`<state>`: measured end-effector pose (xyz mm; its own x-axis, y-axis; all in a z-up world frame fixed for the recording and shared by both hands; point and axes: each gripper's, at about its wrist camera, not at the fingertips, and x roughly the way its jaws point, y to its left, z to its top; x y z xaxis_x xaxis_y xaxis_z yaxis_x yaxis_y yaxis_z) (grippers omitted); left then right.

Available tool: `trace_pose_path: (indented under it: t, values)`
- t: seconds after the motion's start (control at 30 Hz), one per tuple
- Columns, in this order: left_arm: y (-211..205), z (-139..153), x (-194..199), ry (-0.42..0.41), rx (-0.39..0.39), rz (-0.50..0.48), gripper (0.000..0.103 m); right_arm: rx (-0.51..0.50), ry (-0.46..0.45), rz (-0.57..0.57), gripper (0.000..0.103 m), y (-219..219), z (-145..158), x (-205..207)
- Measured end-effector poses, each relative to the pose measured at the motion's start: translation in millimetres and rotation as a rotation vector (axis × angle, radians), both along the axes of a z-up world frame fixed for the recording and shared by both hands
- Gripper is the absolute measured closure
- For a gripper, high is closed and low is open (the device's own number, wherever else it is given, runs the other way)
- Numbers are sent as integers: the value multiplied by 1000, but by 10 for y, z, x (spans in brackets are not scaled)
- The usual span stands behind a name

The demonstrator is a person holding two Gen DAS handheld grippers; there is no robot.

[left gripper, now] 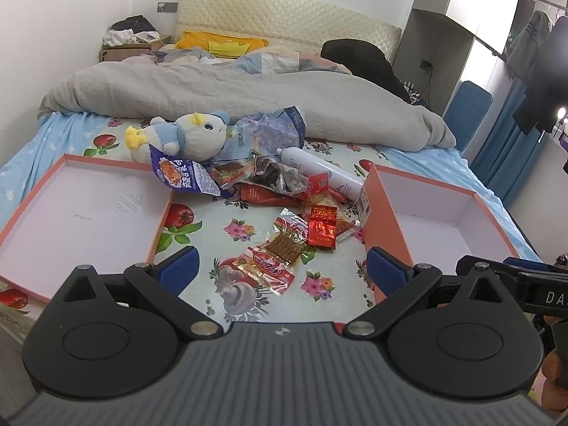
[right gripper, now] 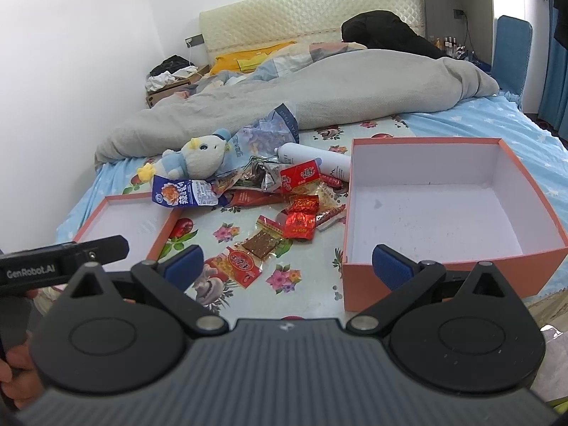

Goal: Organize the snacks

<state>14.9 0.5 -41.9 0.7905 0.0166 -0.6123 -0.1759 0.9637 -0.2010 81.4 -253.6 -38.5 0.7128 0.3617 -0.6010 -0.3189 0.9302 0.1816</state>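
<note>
Two tools, left tool (left gripper: 280, 266) and right tool (right gripper: 287, 266), hover released and empty, snack packets (left gripper: 284, 191) heaped on the bed just ahead between the lid (left gripper: 85, 213) and box (right gripper: 426, 213); slippery overlapping wrappers may slide or lift together.

Left gripper (left gripper: 282, 266) held low and level, jaws spread wide, blue pads (left gripper: 179, 266) well apart, nothing between them. Right gripper (right gripper: 287, 266) likewise level, jaws wide, pads (right gripper: 390, 266) clear of any object. Both side by side, facing forward. A hand (right gripper: 14, 372) partly seen at the lower left of the right wrist view.
</note>
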Motion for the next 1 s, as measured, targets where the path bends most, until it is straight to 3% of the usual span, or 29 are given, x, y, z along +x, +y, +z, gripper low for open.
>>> trace_pose_path:
  t: [0.7,0.8,0.93,1.0]
  values:
    - [-19,-372,215,78,-1,-22,1,27,44,-18,0,45,-240,169]
    - [6,-484,353,97,-26,-44,1,43,48,-11,7,87,-280,265]
    - [-13,-624,571,110,-18,-91,1,52,49,-7,8,144,-321,441]
    - [-15,-687,678,113,-16,-107,1,59,48,11,17,183,-334,529]
